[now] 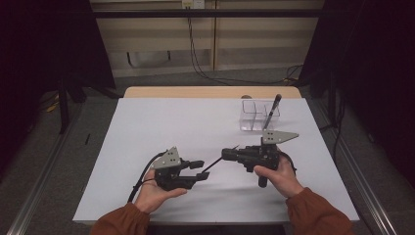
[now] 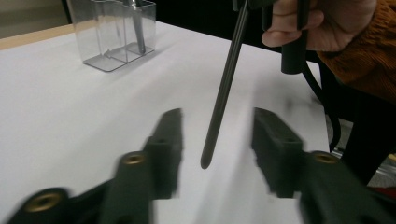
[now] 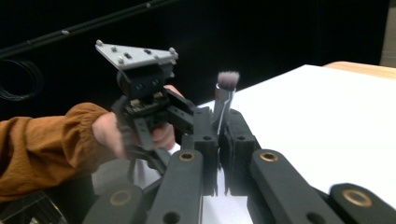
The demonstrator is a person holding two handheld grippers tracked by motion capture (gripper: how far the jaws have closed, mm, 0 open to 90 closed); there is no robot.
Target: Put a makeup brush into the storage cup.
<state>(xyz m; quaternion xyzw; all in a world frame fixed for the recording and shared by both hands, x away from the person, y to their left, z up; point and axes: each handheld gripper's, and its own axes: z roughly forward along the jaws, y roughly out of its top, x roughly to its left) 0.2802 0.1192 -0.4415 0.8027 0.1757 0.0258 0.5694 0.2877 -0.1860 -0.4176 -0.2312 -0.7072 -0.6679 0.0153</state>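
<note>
A thin black makeup brush (image 1: 213,164) hangs level between my two grippers over the white table (image 1: 161,127). My right gripper (image 3: 222,122) is shut on its metal collar, and the grey bristle tuft (image 3: 228,80) sticks out past the pads. The brush's long handle (image 2: 224,93) slants down between the jaws of my left gripper (image 2: 217,135), which stand open with a gap on each side of the handle's tip. In the high view the left gripper (image 1: 197,170) sits just left of the right gripper (image 1: 228,154), and the two face each other.
A clear divided holder (image 1: 250,115) stands at the back right of the table, with a dark brush (image 1: 272,110) leaning in it. The holder (image 2: 107,32) also shows in the left gripper view. Cables trail from both grippers toward the front edge.
</note>
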